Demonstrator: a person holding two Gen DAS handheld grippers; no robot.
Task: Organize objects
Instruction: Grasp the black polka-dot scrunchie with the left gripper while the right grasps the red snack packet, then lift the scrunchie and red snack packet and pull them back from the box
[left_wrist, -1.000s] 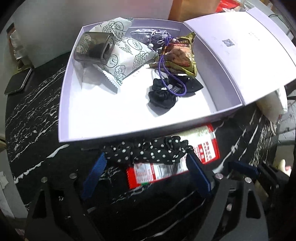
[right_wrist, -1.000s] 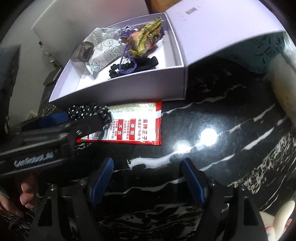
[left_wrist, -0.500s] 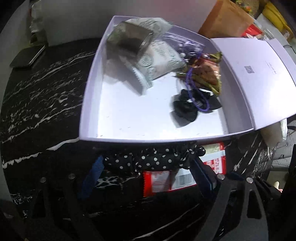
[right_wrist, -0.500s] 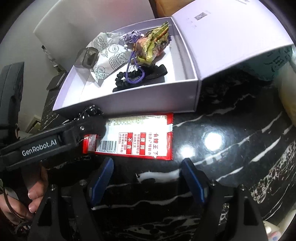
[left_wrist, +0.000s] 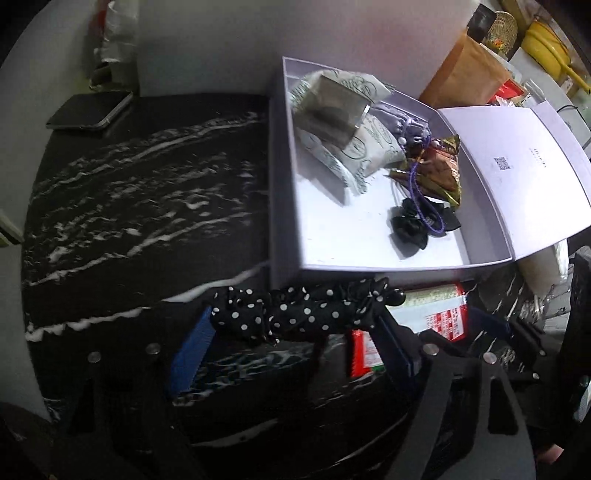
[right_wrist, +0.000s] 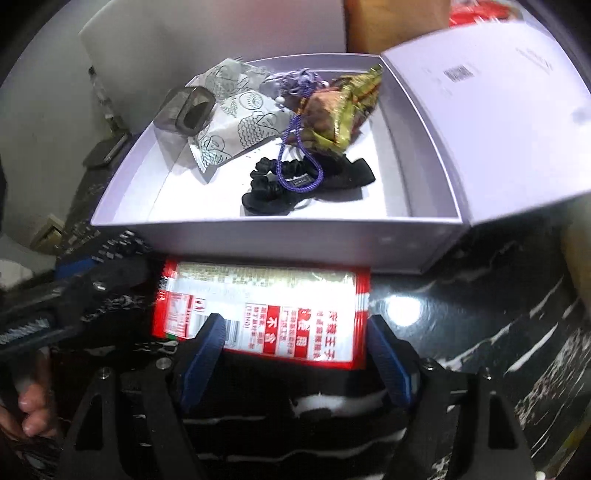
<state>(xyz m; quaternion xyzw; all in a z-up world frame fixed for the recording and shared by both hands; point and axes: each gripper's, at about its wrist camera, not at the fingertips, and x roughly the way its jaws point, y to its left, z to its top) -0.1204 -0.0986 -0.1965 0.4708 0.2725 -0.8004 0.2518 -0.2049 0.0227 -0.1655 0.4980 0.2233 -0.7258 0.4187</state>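
A black polka-dot scrunchie (left_wrist: 295, 310) is stretched between the fingers of my left gripper (left_wrist: 295, 321), lifted just in front of the near wall of the open lavender box (left_wrist: 288, 184). The box (right_wrist: 277, 236) holds patterned white packets (right_wrist: 236, 125), a grey case (right_wrist: 188, 110), a purple corded pouch, a gold snack bag (right_wrist: 340, 110) and a black scrunchie (right_wrist: 280, 188). My right gripper (right_wrist: 295, 343) is open, its fingers on either side of a red and white snack packet (right_wrist: 266, 310) lying flat on the table against the box.
The table is black marble with white veins (left_wrist: 129, 206). A dark phone (left_wrist: 88, 114) lies at its far left. The box lid (left_wrist: 517, 166) stands open to the right. A brown bag (left_wrist: 469, 74) and clutter are behind the box.
My left gripper has lifted the polka-dot scrunchie and swung left along the box front. My right gripper has moved forward so its open fingers now straddle the red snack packet.
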